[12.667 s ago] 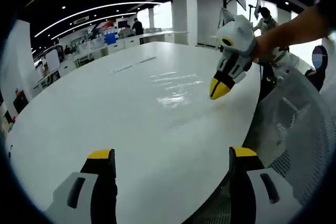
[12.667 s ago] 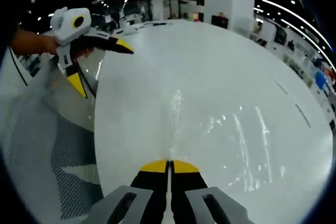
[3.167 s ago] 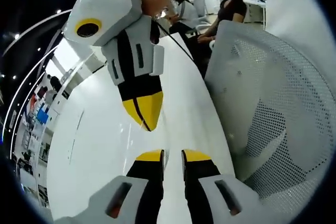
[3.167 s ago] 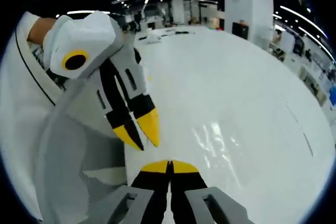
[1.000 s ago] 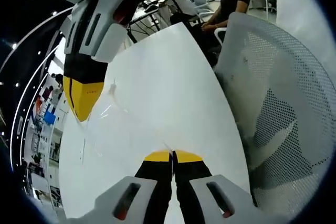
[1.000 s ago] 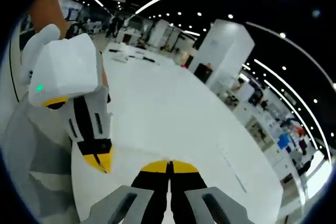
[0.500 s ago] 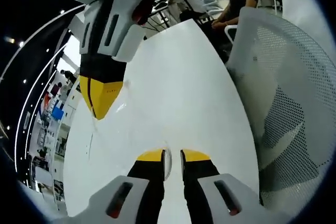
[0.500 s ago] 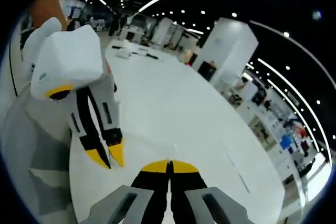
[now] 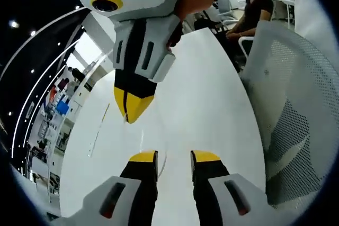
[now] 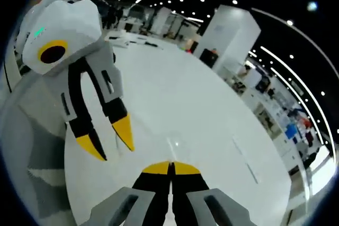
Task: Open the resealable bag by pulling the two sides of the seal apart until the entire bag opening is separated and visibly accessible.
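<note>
The resealable bag [image 9: 154,142] is clear and hard to make out; in the left gripper view its faint outline runs from the right gripper's tips down toward my left jaws. My right gripper [image 9: 132,110] comes in from above, shut on the bag's edge. My left gripper [image 9: 174,157] stands open just below it, the film's edge near its left jaw. In the right gripper view my right gripper [image 10: 170,168] is shut, with a wisp of the bag [image 10: 173,144] above its tips. The left gripper [image 10: 108,141] sits open at the left.
Both grippers hover over a large white oval table [image 9: 212,93]. A white mesh chair [image 9: 296,109] stands close at the table's edge. Seated people [image 9: 254,9] are beyond it. A white pillar [image 10: 228,30] and desks lie far across the room.
My left gripper, shut on the bag one second ago, has opened and let go of the film. The right gripper stays shut and has swung closer over the left jaws.
</note>
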Demonstrator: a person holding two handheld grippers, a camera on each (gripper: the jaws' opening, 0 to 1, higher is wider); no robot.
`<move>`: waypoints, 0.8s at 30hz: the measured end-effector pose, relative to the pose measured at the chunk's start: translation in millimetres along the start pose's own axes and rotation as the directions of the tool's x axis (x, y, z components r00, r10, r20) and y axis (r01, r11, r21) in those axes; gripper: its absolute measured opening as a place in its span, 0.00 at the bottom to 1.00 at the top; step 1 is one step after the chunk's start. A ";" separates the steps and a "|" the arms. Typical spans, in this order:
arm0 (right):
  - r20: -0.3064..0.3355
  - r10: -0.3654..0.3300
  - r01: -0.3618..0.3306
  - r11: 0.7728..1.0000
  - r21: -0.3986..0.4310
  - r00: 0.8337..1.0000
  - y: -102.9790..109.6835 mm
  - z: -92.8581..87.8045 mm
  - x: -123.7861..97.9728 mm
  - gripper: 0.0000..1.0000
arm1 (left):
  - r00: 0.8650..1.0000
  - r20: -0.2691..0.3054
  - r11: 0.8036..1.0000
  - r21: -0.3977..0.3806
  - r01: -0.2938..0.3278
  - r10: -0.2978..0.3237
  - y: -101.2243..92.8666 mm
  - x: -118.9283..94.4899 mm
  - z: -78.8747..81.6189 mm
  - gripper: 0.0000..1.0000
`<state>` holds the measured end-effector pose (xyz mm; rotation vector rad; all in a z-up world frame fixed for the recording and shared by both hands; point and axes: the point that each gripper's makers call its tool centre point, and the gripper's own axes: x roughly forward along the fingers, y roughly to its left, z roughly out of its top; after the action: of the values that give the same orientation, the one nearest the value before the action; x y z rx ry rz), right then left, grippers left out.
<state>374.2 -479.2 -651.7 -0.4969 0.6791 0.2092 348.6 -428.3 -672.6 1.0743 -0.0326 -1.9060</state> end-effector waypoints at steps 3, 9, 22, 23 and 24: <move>-0.020 0.003 -0.003 1.000 0.022 1.000 -2.9 -10.8 5.0 0.00 | 1.000 0.020 1.000 -0.018 -0.010 0.011 3.4 -1.9 3.4 0.23; -0.061 0.001 0.000 1.000 0.017 0.998 -5.3 -26.6 12.9 0.00 | 1.000 0.028 1.000 -0.028 -0.014 0.015 3.9 -4.4 1.8 0.22; -0.128 -0.023 0.022 1.000 -0.014 0.992 -15.3 -50.1 31.9 0.00 | 0.999 -0.011 0.995 -0.097 -0.033 0.032 0.5 -21.9 -33.2 0.22; -0.132 -0.027 0.023 0.999 -0.029 0.991 -16.7 -51.9 32.8 0.00 | 0.999 -0.014 0.994 -0.100 -0.035 0.034 0.2 -23.2 -35.4 0.22; -0.135 -0.027 0.024 0.999 -0.028 0.990 -17.5 -53.1 33.7 0.00 | 0.999 -0.016 0.993 -0.108 -0.039 0.037 -0.2 -25.1 -38.4 0.21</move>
<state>376.8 -520.1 -702.5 -0.5480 0.8030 0.1615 379.9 -395.5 -679.9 1.0075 0.0572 -1.8442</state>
